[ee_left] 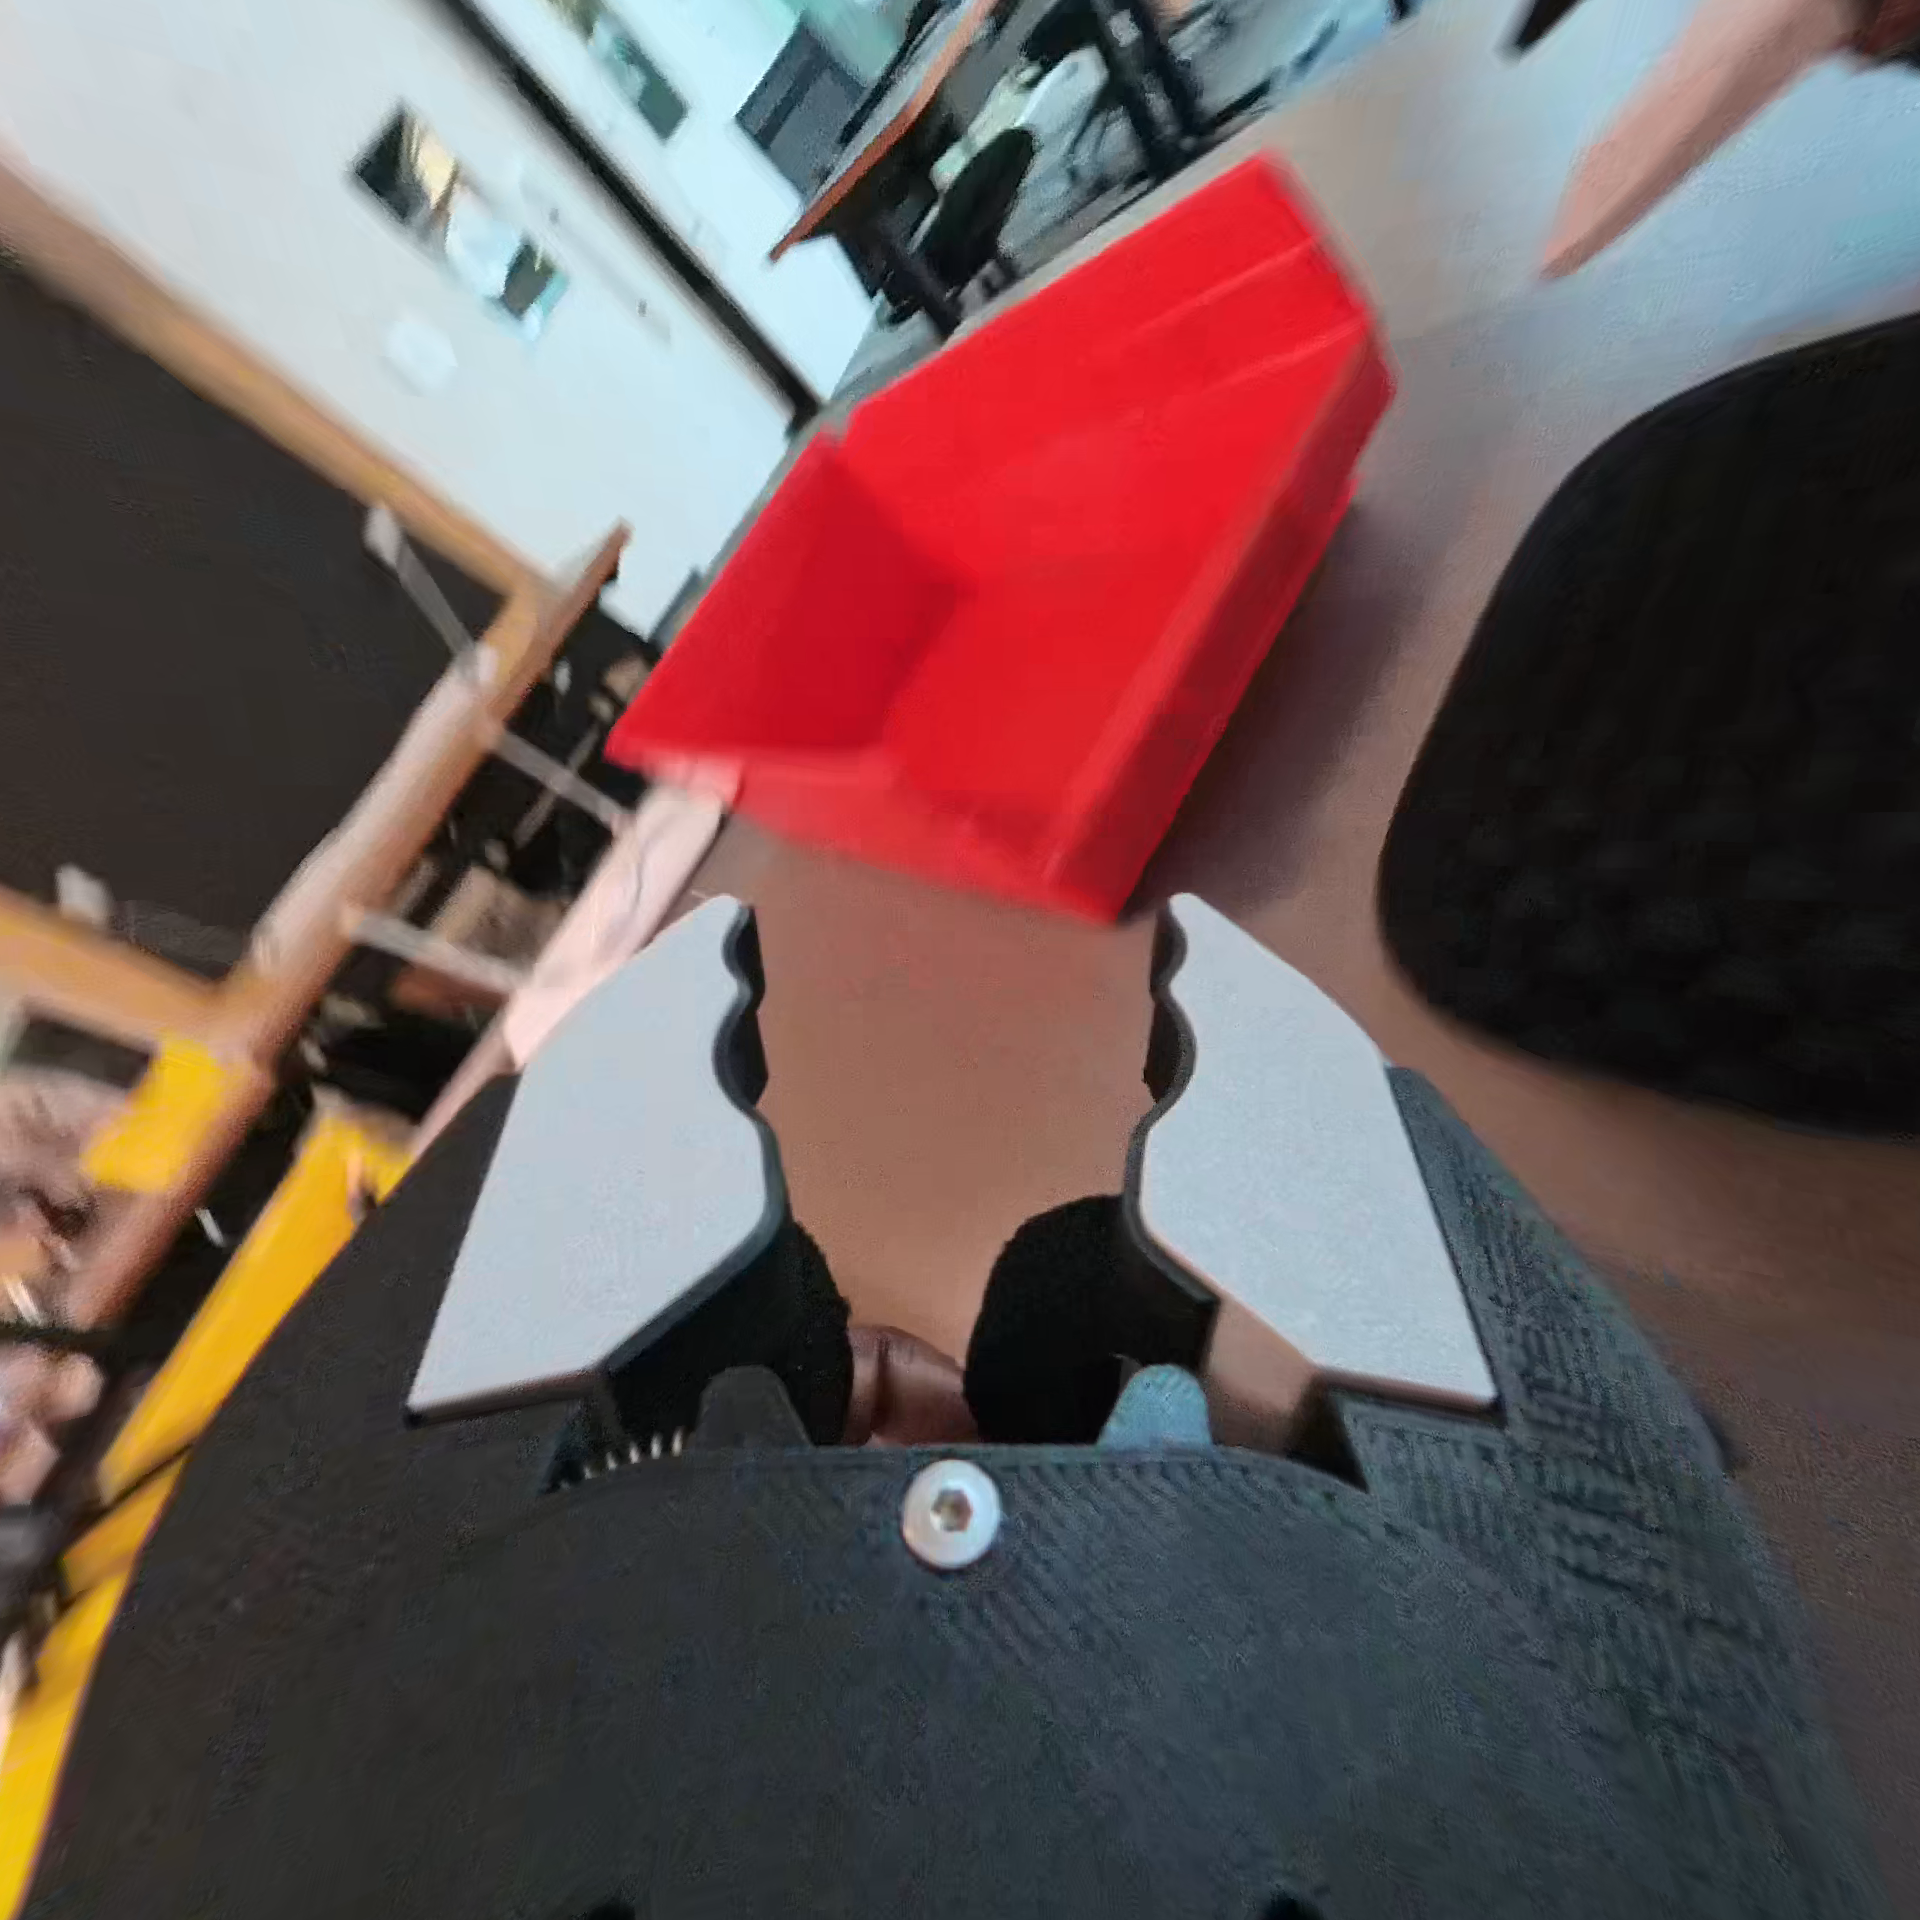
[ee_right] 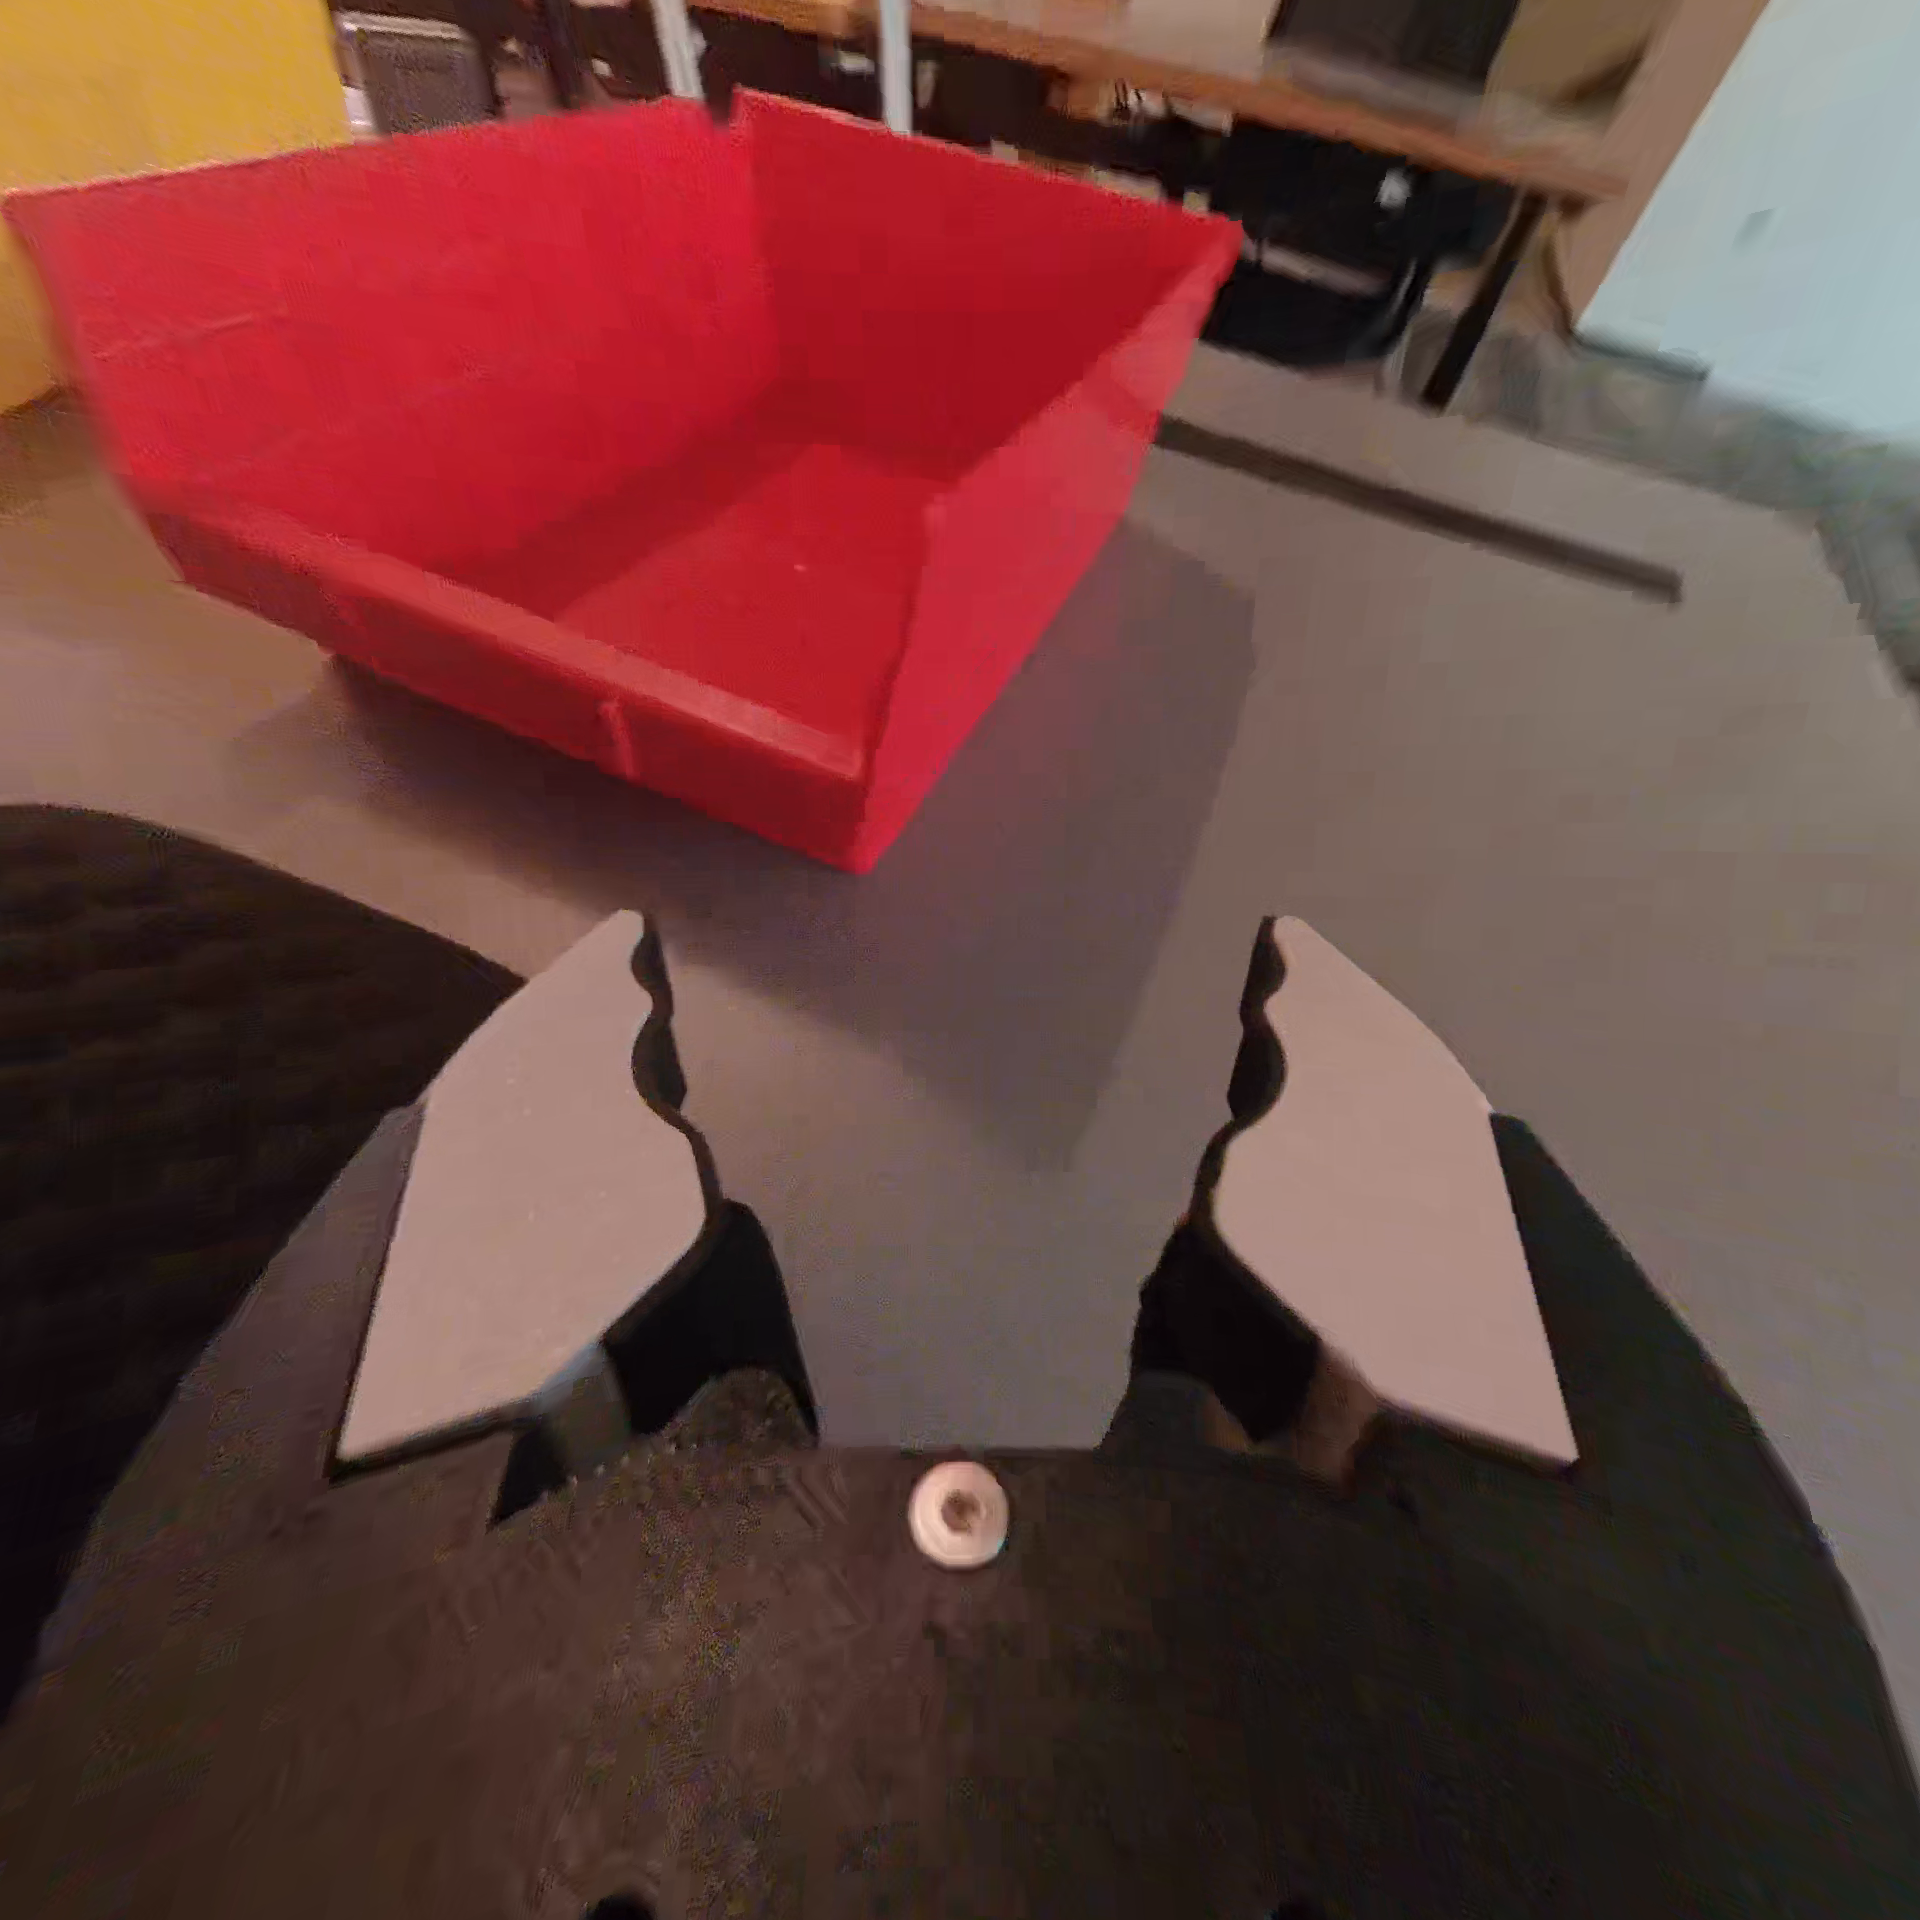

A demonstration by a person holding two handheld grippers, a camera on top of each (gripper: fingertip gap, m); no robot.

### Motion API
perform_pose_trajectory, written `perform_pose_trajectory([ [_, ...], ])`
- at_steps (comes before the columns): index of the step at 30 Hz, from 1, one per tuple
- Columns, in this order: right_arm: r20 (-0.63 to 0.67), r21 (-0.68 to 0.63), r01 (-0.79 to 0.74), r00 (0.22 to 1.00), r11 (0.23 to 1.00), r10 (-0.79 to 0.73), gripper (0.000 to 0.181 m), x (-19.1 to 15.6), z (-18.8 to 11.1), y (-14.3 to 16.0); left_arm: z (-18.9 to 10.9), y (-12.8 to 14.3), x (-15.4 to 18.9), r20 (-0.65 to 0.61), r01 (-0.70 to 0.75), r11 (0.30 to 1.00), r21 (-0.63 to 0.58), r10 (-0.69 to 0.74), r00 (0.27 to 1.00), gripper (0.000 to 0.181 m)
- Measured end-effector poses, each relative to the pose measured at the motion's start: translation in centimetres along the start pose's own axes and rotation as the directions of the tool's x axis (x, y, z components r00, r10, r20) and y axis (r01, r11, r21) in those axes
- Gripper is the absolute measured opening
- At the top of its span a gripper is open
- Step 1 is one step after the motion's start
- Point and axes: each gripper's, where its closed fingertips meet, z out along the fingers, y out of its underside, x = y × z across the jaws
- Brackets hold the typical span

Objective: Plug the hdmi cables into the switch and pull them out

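No HDMI cable or switch shows in either view. My left gripper (ee_left: 956,920) is open and empty over the brown table (ee_left: 935,1039), just short of a red open-topped bin (ee_left: 1039,582). The left view is tilted and blurred. My right gripper (ee_right: 956,935) is open and empty above the table (ee_right: 1351,779), a little short of the same red bin (ee_right: 665,436), whose inside looks empty. The other gripper's black body fills the right side of the left wrist view (ee_left: 1683,748) and the left edge of the right wrist view (ee_right: 156,1039).
A dark groove (ee_right: 1423,509) runs across the table right of the bin. A yellow object (ee_right: 156,83) stands behind the bin. Desks, chairs and a pale wall (ee_left: 623,343) lie beyond the table edge.
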Motion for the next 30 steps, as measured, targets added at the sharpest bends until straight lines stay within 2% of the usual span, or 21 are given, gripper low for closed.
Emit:
perform_pose_trajectory([
  [2, 0.027, 0.042, 0.118, 0.993, 0.992, -0.119, 0.095, -2.1, -0.5, -1.2, -3.1, 5.0, -3.1, 0.048, 0.124, 0.988, -0.09, -0.12, 0.992, 0.075],
  [4, 0.093, 0.07, 0.228, 0.968, 0.971, -0.234, 0.08, -5.0, -0.6, -2.6, -5.6, 9.9, -5.6, 0.09, 0.19, 0.964, -0.189, -0.175, 0.98, 0.076],
  [5, 0.131, 0.072, 0.284, 0.948, 0.956, -0.291, 0.073, -6.4, -0.3, -3.1, -6.7, 11.7, -6.7, 0.105, 0.218, 0.95, -0.222, -0.199, 0.974, 0.077],
  [7, 0.208, 0.022, 0.393, 0.898, 0.919, -0.389, 0.074, -8.6, 0.8, -3.3, -8.0, 13.8, -8.2, 0.107, 0.237, 0.94, -0.244, -0.217, 0.97, 0.076],
  [11, 0.267, -0.048, 0.596, 0.781, 0.801, -0.565, 0.073, -10.3, 4.6, -3.4, -8.1, 16.4, -10.7, 0.124, 0.144, 0.938, -0.317, -0.11, 0.986, 0.069],
  [15, 0.342, -0.111, 0.684, 0.708, 0.721, -0.618, 0.071, -11.4, 7.7, -2.7, -6.5, 20.8, -11.7, 0.107, 0.09, 0.869, -0.487, -0.043, 0.993, 0.06],
  [17, 0.33, -0.152, 0.742, 0.66, 0.652, -0.675, 0.061, -11.1, 8.6, -2.0, -6.1, 22.9, -11.3, 0.066, 0.083, 0.824, -0.561, -0.055, 0.996, 0.056],
  [18, 0.318, -0.182, 0.766, 0.64, 0.617, -0.7, 0.044, -10.6, 8.9, -1.6, -6.1, 23.7, -11.3, 0.055, 0.077, 0.813, -0.577, -0.055, 0.997, 0.048],
  [19, 0.305, -0.198, 0.78, 0.624, 0.593, -0.719, 0.038, -10.3, 9.0, -1.3, -6.0, 23.6, -11.4, 0.051, 0.07, 0.828, -0.556, -0.051, 0.997, 0.046],
  [27, 0.266, -0.261, 0.726, 0.687, 0.636, -0.676, 0.039, -7.6, 7.1, -0.2, -9.6, 25.8, -12.3, 0.073, 0.089, 0.778, -0.622, -0.055, 0.996, 0.047],
  [30, 0.24, -0.287, 0.702, 0.712, 0.652, -0.66, 0.039, -6.0, 6.0, 0.4, -11.4, 26.5, -12.4, 0.085, 0.093, 0.779, -0.62, -0.05, 0.995, 0.047],
])
